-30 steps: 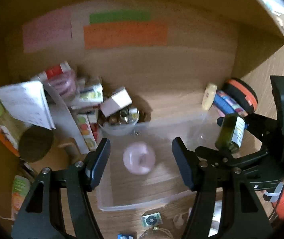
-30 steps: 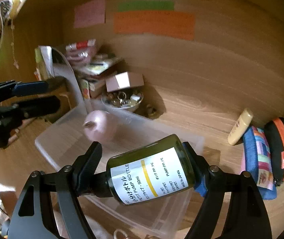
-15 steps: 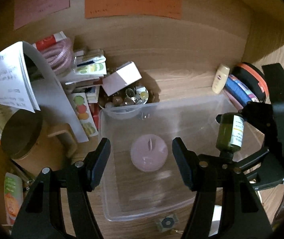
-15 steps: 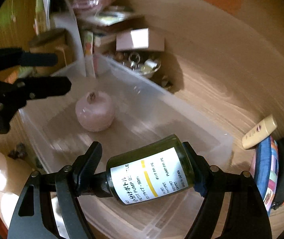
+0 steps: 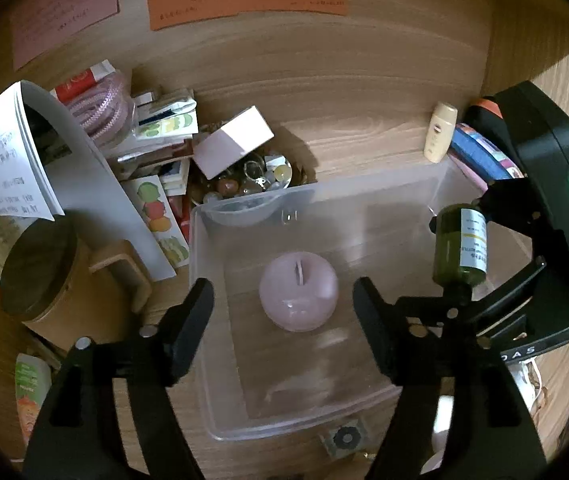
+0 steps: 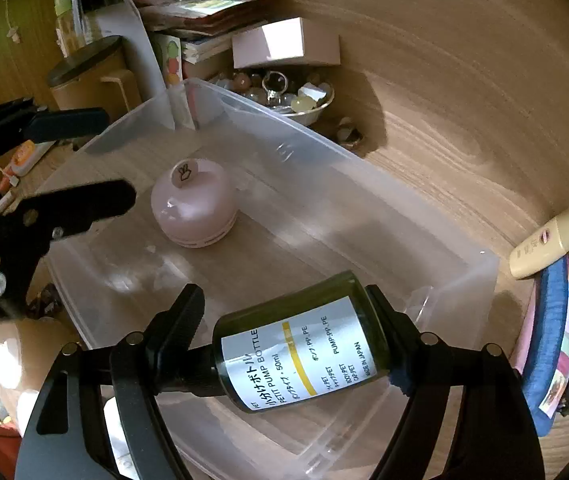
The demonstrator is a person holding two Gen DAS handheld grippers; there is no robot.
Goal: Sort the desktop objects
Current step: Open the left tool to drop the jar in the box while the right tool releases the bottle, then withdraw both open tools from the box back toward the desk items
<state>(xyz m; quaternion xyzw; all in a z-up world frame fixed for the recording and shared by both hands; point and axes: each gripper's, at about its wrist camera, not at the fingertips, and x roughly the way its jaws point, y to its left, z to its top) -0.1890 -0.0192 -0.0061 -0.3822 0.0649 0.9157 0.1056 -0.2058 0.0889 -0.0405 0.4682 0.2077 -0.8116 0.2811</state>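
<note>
Right gripper (image 6: 284, 344) pinches the green pump bottle (image 6: 300, 344) end to end, lying crosswise, above the clear plastic bin (image 6: 364, 168). Smooth, rigid, probably light; the end grip may slip. Left gripper (image 5: 282, 312) opening, empty, over the pink round gadget (image 5: 298, 296) on the bin floor. Bare floor beside it; walls low.

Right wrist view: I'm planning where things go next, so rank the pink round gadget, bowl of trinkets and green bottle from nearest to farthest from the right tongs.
1. Green bottle, clamped in the right tongs.
2. Pink round gadget, inside the clear bin, left.
3. Bowl of trinkets, beyond the bin's far wall.
</note>
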